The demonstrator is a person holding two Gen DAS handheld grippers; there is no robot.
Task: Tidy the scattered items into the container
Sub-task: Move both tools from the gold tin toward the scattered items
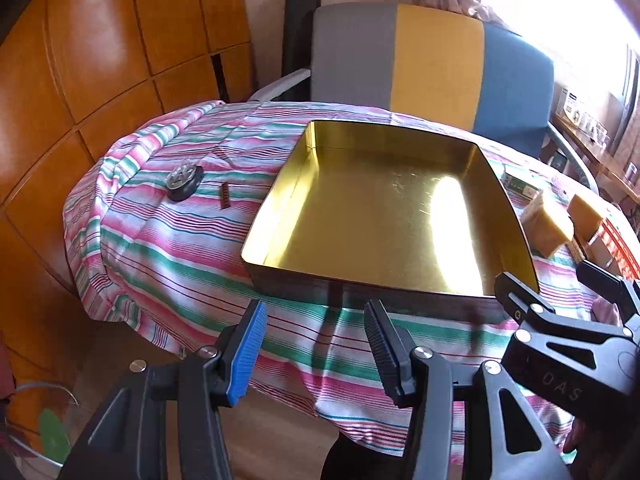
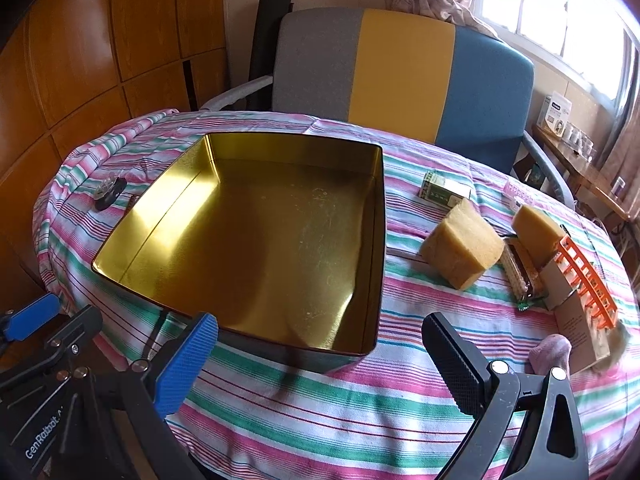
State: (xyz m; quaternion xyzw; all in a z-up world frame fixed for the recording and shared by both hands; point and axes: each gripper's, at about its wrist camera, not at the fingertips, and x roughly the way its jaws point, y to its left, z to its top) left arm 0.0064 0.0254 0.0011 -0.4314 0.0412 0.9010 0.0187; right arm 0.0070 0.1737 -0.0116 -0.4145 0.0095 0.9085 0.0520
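Observation:
An empty gold tin sits mid-table on the striped cloth. Left of it lie a black round item and a small brown piece. To the tin's right are two yellow sponges, a green box, a wafer packet and an orange rack on a cardboard box. My left gripper hangs open before the tin's near left side. My right gripper is open at the near edge, holding nothing.
A grey, yellow and blue chair stands behind the table. Wooden panels line the left wall. A side shelf with glasses and a box is at the right under the window. A pink item lies near the cardboard box.

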